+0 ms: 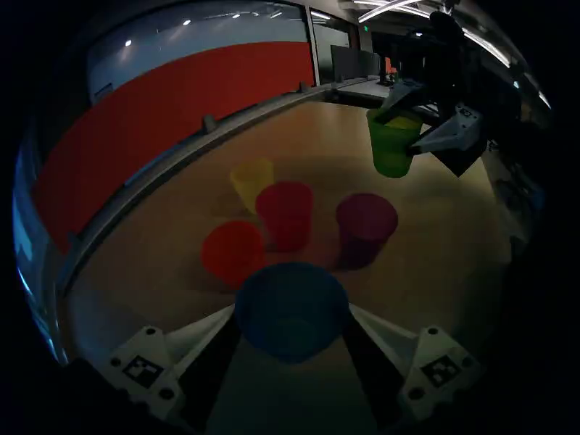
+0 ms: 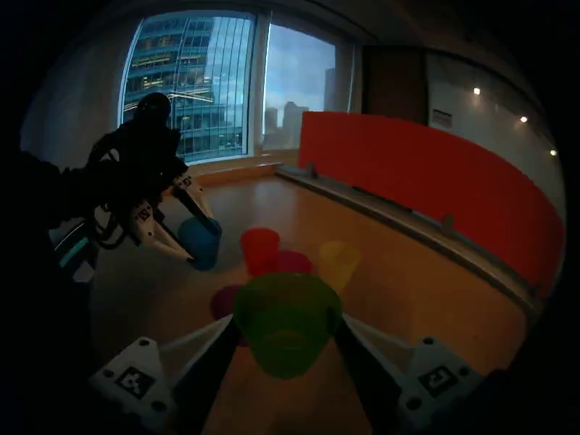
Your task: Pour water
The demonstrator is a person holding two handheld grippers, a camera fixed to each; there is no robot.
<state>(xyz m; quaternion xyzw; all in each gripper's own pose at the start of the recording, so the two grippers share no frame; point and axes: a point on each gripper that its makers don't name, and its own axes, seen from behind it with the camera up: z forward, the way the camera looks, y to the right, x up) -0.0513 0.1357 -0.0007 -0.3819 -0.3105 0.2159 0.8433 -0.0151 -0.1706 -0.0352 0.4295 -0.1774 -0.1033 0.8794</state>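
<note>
My left gripper (image 1: pixel 291 319) is shut on a blue cup (image 1: pixel 291 308), held upright close to the camera. Just beyond it on the wooden table (image 1: pixel 435 239) stand an orange-red cup (image 1: pixel 233 252), a red cup (image 1: pixel 286 214), a yellow cup (image 1: pixel 251 181) and a purple cup (image 1: pixel 365 226). Farther off at the upper right, my right gripper (image 1: pixel 409 127) is shut on a green cup (image 1: pixel 393 145), held above the table. In the right gripper view the green cup (image 2: pixel 286 330) sits between my right gripper's (image 2: pixel 286 326) fingers, and the left gripper (image 2: pixel 190 232) holds the blue cup (image 2: pixel 201 243) low over the table at left. Whether any cup contains water cannot be made out.
A red partition (image 1: pixel 167 109) runs along the table's far edge behind a grey rail (image 1: pixel 181 156). A dark figure (image 2: pixel 138 159) holds the left gripper before large windows (image 2: pixel 192 87). Bare tabletop (image 2: pixel 406 283) lies to the right of the cups.
</note>
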